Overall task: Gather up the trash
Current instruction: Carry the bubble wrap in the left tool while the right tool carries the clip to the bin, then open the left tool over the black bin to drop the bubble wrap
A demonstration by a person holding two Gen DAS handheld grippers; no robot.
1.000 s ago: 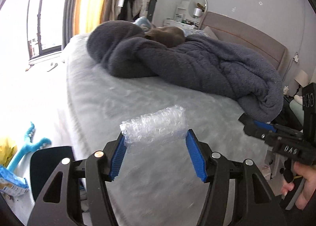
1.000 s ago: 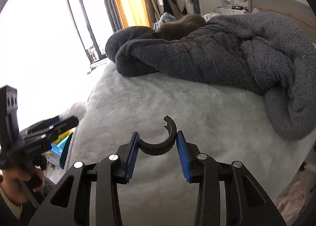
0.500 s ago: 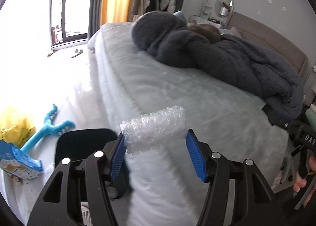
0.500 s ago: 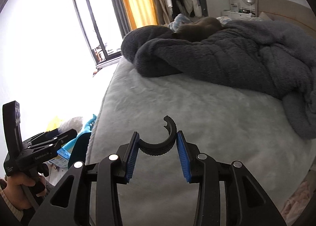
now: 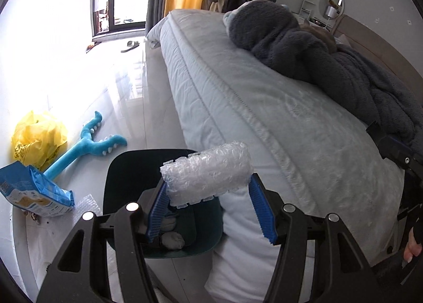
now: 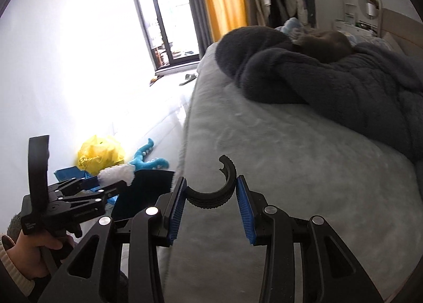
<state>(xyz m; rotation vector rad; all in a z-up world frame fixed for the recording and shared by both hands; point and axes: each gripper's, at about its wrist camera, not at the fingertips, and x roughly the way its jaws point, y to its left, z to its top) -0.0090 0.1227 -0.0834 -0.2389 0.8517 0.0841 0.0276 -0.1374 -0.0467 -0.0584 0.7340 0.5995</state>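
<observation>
Both tongs are loaded up: the left gripper [image 5: 208,194] is clamped on a roll of bubble wrap [image 5: 206,172], squeezed across between the blue pads [image 5: 158,213], and the right gripper [image 6: 211,209] is clamped on a broken black plastic ring [image 6: 214,192], a ribbed C-shape whose open end curls up past the fingertips. The bubble wrap is held above the rim of a dark bin [image 5: 127,168] that stands on the floor right against the side edge of the bed [image 5: 238,107]; something pale and crumpled can be seen inside the bin, though what it is can't be made out. The ring is held over the bed's near corner, off the mattress. On the glossy floor [image 5: 132,86] beside the bin, a blue snack bag [image 5: 34,192], a yellow plastic bag [image 5: 39,139] and a blue plush toy [image 5: 90,141] are lying about, with another scrap of bubble wrap [image 5: 88,203] tucked next to the snack bag. A dark fluffy blanket [image 6: 330,78] is piled toward the bed's far edge. In the right wrist view, the left tool is gripped by a hand [image 6: 39,252] in a cream cuff.
</observation>
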